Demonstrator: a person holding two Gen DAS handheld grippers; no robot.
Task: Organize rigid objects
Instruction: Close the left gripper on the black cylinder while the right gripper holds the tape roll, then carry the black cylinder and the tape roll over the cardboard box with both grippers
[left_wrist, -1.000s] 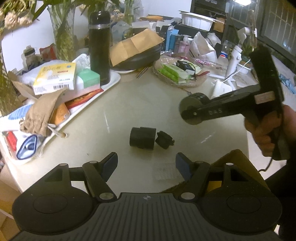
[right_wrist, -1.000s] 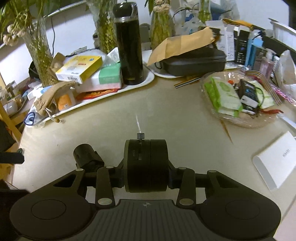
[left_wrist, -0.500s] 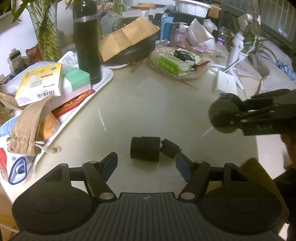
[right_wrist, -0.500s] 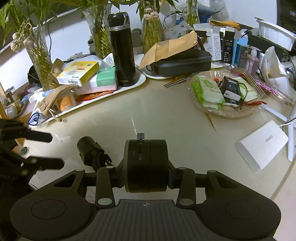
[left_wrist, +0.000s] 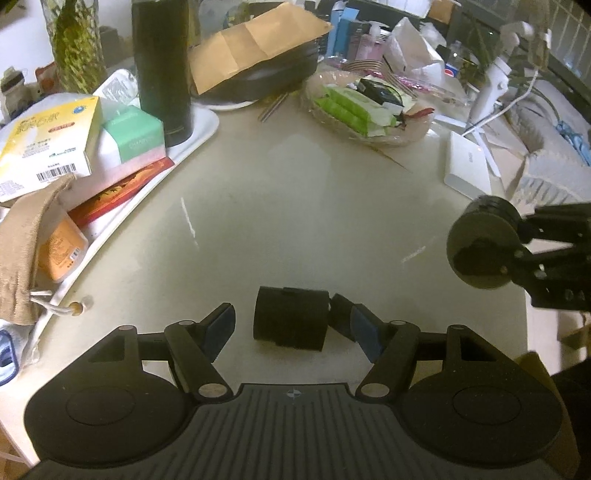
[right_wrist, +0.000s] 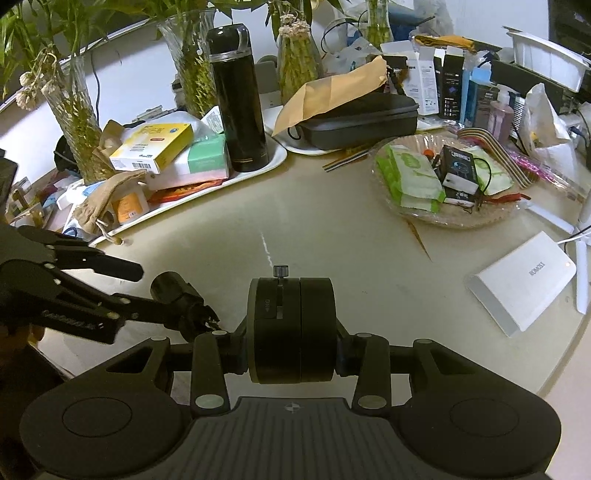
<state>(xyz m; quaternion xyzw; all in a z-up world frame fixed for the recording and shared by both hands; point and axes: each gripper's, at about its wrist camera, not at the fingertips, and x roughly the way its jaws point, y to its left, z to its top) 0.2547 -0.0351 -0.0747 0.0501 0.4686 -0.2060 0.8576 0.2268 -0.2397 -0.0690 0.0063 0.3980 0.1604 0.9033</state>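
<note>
A black cylindrical part (left_wrist: 291, 318) lies on its side on the beige table (left_wrist: 295, 206), with a smaller black piece (left_wrist: 340, 314) joined at its right end. My left gripper (left_wrist: 291, 328) is open and low, its fingers on either side of this part, not touching it. The same part shows in the right wrist view (right_wrist: 181, 299), between the left gripper's fingers. My right gripper (right_wrist: 291, 332) is shut on a black disc-shaped cylinder (right_wrist: 291, 328) with a small knob on top, held above the table. It also shows in the left wrist view (left_wrist: 482, 245).
A white tray (left_wrist: 199, 133) at the left holds a black flask (left_wrist: 162, 62), boxes and a cloth pouch (left_wrist: 26, 243). A glass dish (right_wrist: 443, 218) of packets sits far right, a white power brick (right_wrist: 524, 280) nearer. A black case (right_wrist: 358, 122) and vases stand behind.
My left gripper has moved forward and down so the black cylindrical part now lies between its open fingers. The right gripper with its disc has drawn back to the right.
</note>
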